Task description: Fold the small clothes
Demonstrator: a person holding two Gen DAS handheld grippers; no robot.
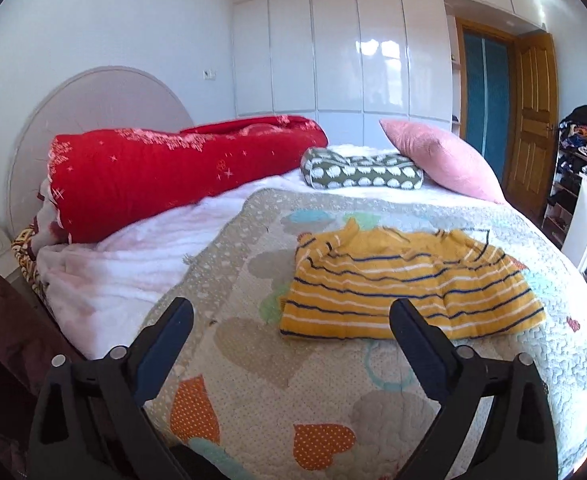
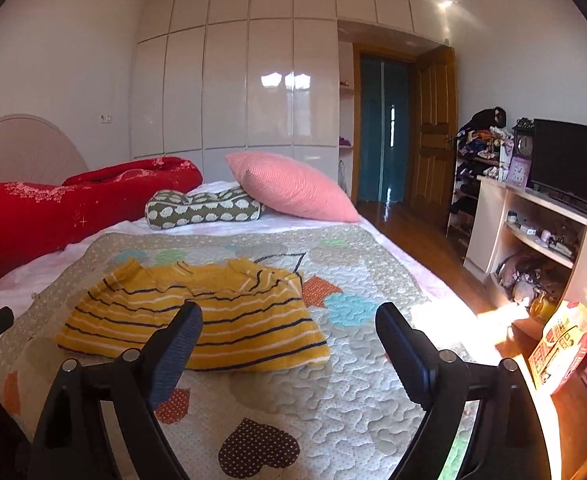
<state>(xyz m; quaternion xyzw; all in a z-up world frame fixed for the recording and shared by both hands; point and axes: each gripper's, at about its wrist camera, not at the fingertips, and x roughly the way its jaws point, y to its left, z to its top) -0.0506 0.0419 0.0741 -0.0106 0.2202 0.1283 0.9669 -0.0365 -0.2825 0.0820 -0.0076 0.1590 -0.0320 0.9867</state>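
A small yellow garment with navy and white stripes (image 1: 409, 286) lies spread flat on the quilted bedspread (image 1: 253, 380); it also shows in the right wrist view (image 2: 197, 316). My left gripper (image 1: 291, 312) is open and empty, held above the quilt just in front of the garment's near left corner. My right gripper (image 2: 289, 316) is open and empty, hovering near the garment's near right corner, with its left finger (image 2: 181, 340) in front of the cloth. Neither gripper touches the garment.
A rolled red blanket (image 1: 165, 172), a green patterned pillow (image 1: 357, 170) and a pink cushion (image 1: 445, 160) lie at the head of the bed. A white fleece blanket (image 1: 125, 264) lies left. A TV stand (image 2: 541, 240) and wooden floor (image 2: 433, 248) are to the right.
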